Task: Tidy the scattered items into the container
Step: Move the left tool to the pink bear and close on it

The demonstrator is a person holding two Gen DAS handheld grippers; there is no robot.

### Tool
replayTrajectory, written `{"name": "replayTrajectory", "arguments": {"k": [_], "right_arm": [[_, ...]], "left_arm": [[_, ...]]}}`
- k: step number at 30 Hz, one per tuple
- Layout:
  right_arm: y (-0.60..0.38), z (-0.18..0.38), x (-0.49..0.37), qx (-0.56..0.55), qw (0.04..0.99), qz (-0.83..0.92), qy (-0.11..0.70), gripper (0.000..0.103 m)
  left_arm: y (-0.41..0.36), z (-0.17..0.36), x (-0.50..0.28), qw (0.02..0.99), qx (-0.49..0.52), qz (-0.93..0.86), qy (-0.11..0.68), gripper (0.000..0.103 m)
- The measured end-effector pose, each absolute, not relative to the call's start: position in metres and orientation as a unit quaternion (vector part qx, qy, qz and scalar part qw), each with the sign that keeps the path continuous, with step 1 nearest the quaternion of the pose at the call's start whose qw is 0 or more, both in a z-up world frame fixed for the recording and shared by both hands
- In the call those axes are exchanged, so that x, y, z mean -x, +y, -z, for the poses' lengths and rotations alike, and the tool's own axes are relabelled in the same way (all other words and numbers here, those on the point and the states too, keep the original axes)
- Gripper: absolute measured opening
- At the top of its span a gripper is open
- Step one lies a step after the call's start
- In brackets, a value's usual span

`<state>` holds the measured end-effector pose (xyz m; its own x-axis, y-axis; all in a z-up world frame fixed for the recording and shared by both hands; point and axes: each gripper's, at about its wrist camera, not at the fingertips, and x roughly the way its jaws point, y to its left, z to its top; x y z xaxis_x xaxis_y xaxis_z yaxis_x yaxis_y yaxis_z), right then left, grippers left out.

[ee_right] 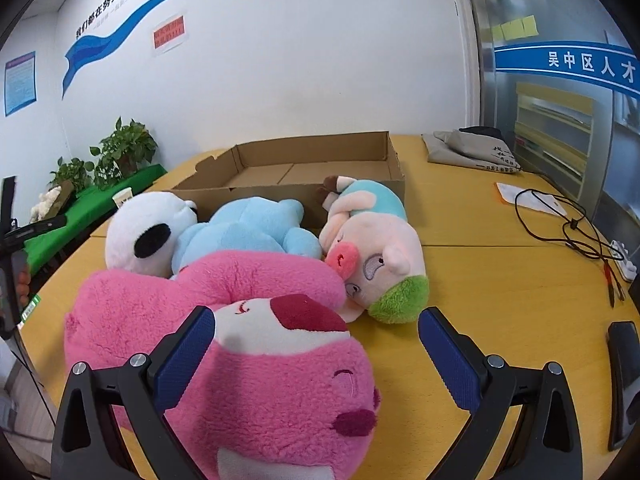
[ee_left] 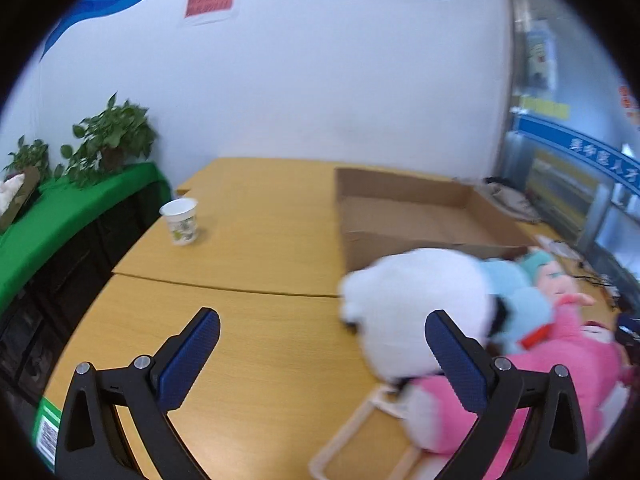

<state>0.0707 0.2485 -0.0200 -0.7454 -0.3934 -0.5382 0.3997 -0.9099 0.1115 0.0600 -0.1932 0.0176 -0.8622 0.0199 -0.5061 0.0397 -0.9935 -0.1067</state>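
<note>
The right gripper (ee_right: 314,354) had its jaws wide apart w/ nothing clamped; the pink bear plush (ee_right: 256,364) lay right under and between its blue pads, head toward the camera, left pad over the bear's face, right pad over bare table (ee_right: 500,280). Just behind the bear lay a panda-headed plush w/ a light-blue body (ee_right: 240,232), touching the bear's back, and to the right of that a pig plush (ee_right: 372,256) w/ green ear and teal cap, snout against the pink one. All 3 toys sat on the table, bunched together just in front of the cardboard box (ee_right: 304,176); pig and panda plush pressed against its near wall. The box was a shallow open tray, inside looked bare in both views. The left gripper (ee_left: 322,360) was also spread open, holding nothing, over bare tabletop; the panda's white head (ee_left: 412,304) was blurred, just beside and partly behind its right pad, w/ the pink bear (ee_left: 560,364) further right. A paper cup (ee_left: 181,221) stood upright, well apart to the left of the box (ee_left: 404,216). Grey cloth bag (ee_right: 472,148), black cable (ee_right: 560,224) and a dark phone (ee_right: 626,376) lay on the table's right side.
</note>
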Motion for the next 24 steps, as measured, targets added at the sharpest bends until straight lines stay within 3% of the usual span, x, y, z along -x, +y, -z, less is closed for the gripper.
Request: {"name": "replayTrajectory", "arguments": {"k": [4,11,24], "right_arm": [[0.25,0.019,-0.077,-0.277,0.219,0.935,-0.003,0.103],[0.257,0.029,-0.082,-0.298,0.245,0.922,-0.046,0.103],[0.255,0.08,-0.062,-0.348,0.277,0.89,-0.1,0.103]], "left_arm": [[-0.13,-0.014,-0.056,-0.052,-0.262,0.96,0.088,0.102],[-0.067,0.038,-0.047,-0.133,-0.335,0.926,0.114,0.102],[-0.045,0.077,-0.033,-0.193,-0.395,0.888,0.138,0.102]]}}
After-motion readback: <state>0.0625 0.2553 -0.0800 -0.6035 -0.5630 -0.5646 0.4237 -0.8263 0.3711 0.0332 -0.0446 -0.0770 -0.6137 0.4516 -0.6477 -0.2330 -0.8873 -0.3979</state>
